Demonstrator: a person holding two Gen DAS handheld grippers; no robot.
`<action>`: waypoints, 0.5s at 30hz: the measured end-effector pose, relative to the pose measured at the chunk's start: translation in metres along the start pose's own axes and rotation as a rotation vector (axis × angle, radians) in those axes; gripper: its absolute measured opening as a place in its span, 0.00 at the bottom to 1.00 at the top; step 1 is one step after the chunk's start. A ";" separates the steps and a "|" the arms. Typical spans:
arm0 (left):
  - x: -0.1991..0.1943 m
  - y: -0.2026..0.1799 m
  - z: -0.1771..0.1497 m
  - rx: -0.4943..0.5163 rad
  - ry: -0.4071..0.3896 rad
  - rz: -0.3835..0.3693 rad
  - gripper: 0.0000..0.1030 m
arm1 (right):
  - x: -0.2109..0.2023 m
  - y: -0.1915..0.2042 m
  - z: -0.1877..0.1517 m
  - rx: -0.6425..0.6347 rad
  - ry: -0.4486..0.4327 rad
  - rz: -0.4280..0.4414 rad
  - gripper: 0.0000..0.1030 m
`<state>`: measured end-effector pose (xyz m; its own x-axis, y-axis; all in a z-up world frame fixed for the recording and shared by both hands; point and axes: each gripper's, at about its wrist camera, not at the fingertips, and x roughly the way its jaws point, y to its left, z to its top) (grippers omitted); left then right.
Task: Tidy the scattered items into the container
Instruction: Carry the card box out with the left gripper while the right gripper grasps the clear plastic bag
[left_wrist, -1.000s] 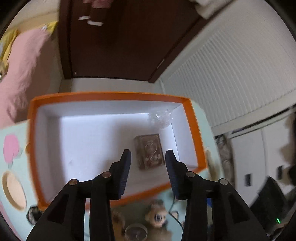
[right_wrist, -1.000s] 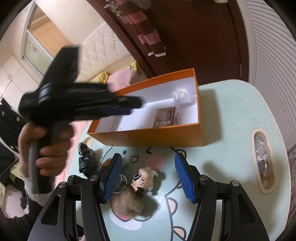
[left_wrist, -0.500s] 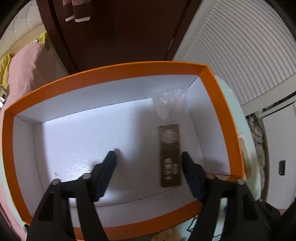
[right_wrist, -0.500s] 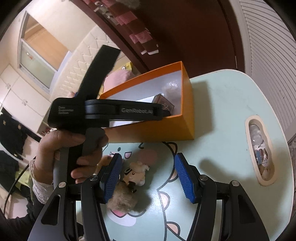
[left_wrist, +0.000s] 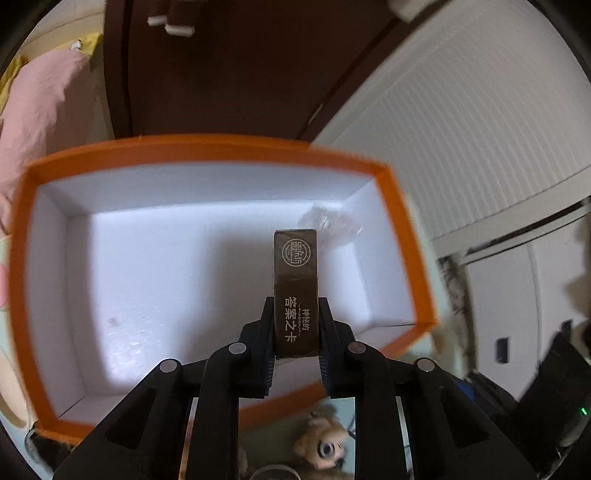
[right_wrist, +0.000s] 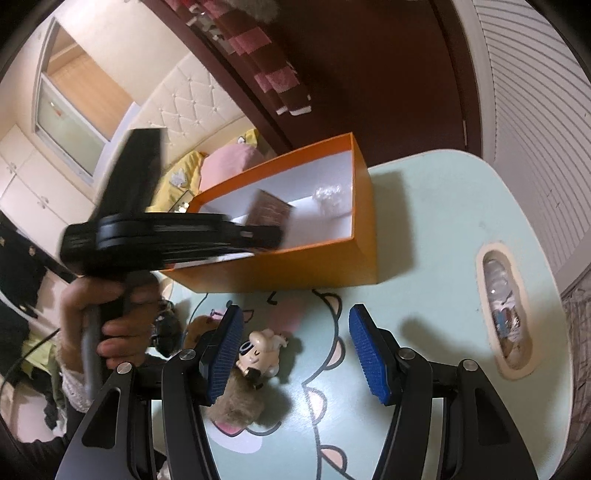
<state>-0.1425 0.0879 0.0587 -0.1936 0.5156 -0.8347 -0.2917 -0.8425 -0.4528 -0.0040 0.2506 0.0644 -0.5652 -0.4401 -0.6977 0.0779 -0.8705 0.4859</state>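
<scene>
Now, from the left wrist, the left tool (left_wrist: 296, 334) has just been closing, and its jaws press on both sides of a brown card box (left_wrist: 296, 291) that stands on edge between them, white print on its narrow face. It is held over the white inside of the orange box (left_wrist: 402, 236). A crumpled clear wrapper (left_wrist: 332, 225) lies in the far right corner of that box. Below the near wall, on the table, a small doll (left_wrist: 323, 445) shows between the tool's arms.

From the right wrist, the right tool (right_wrist: 295, 349) hangs half open over the pale green table (right_wrist: 443, 221), nothing between its blue pads. The doll (right_wrist: 258, 352) lies just by the left pad, touching a tuft of brown fur (right_wrist: 236, 404). Beyond them sits the orange box (right_wrist: 295, 266), and a hand (right_wrist: 107, 321) grips the left tool (right_wrist: 269, 232), blurred, its tip reaching over the box's near wall with the card box (right_wrist: 269, 212) tilted at its end. The wrapper (right_wrist: 328, 194) rests at the box's right end. A cut-out (right_wrist: 504, 310) in the table at the right holds small oddments.
</scene>
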 end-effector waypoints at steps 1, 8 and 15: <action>-0.012 0.003 -0.002 -0.003 -0.028 -0.011 0.20 | -0.001 0.001 0.003 -0.009 -0.004 -0.003 0.58; -0.081 0.023 -0.040 0.007 -0.166 -0.023 0.20 | -0.005 0.021 0.039 -0.105 -0.034 -0.068 0.58; -0.109 0.069 -0.131 -0.091 -0.216 0.013 0.20 | 0.025 0.044 0.094 -0.302 0.024 -0.286 0.50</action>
<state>-0.0191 -0.0467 0.0774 -0.3959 0.5176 -0.7586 -0.2037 -0.8549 -0.4771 -0.0917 0.2227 0.1179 -0.5801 -0.1733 -0.7959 0.1601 -0.9823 0.0972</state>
